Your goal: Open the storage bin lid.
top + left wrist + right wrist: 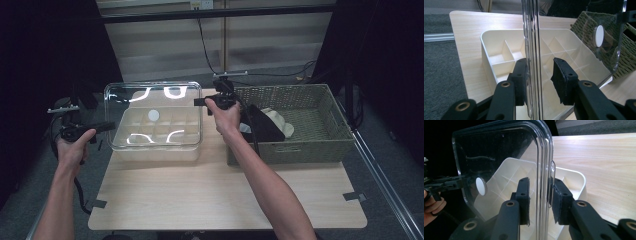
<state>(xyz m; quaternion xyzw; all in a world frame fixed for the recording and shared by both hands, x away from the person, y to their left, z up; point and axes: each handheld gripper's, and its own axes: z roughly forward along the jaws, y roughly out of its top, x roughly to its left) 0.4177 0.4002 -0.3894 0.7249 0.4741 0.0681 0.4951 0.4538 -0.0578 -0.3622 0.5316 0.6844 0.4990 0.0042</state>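
A clear plastic lid [155, 107] with a white round disc [153, 115] hangs tilted over a cream divided tray [155, 150] on the wooden table. My left gripper [107, 126] grips the lid's left edge and my right gripper [200, 102] grips its right edge. In the left gripper view the lid's rim [531, 37] stands upright between the jaws of the left gripper [539, 75], with the tray [499, 42] behind. In the right gripper view the right gripper [540, 192] clamps the lid's rim [544, 157] above the tray [571, 177].
A woven basket [300, 145] stands right of the tray, with a dark cloth [262, 127] and a pale cloth [280, 120] inside. Bare table [225, 190] lies in front. Grey floor runs along the table's left side, and a dark stand rises behind.
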